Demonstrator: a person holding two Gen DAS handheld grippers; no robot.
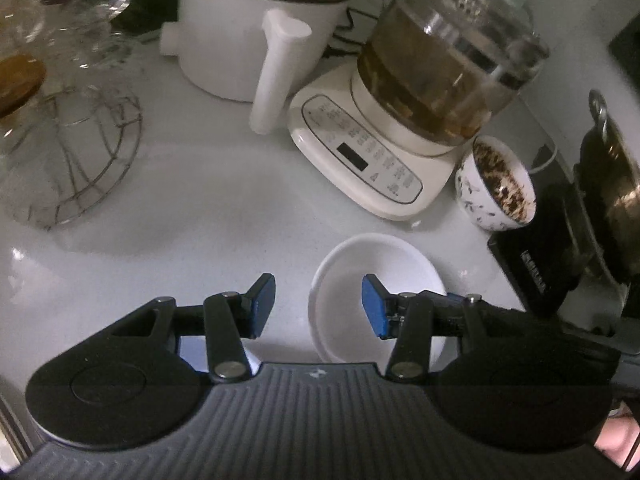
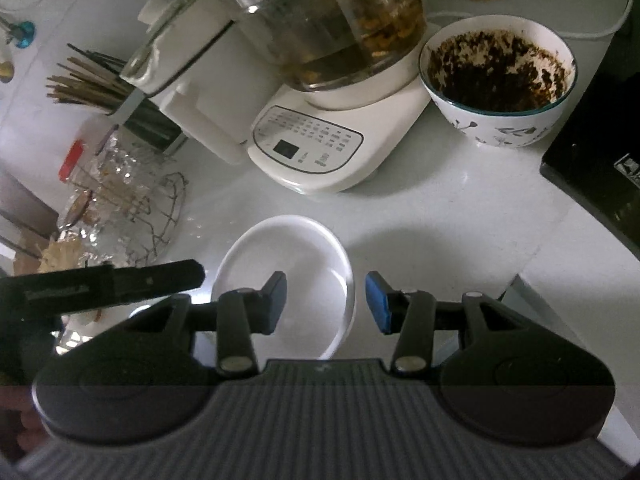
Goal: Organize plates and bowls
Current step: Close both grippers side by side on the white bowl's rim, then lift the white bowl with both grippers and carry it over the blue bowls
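Countertop (image 2: 460,216): kettle (image 2: 320,80) behind white plate (image 2: 288,248).

Both wrist cameras look steeply down, close over the counter, sharing the white plate (image 1: 376,276) (image 2: 280,248) and kettle base (image 1: 356,160) (image 2: 312,152).

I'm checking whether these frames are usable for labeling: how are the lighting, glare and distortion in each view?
Left wrist: dim light, fisheye bending at the edges, the wire basket soft and blurred, the white dish evenly lit. Right wrist: sharper, glare on the glass kettle, both grippers' shadows darkening the countertop.
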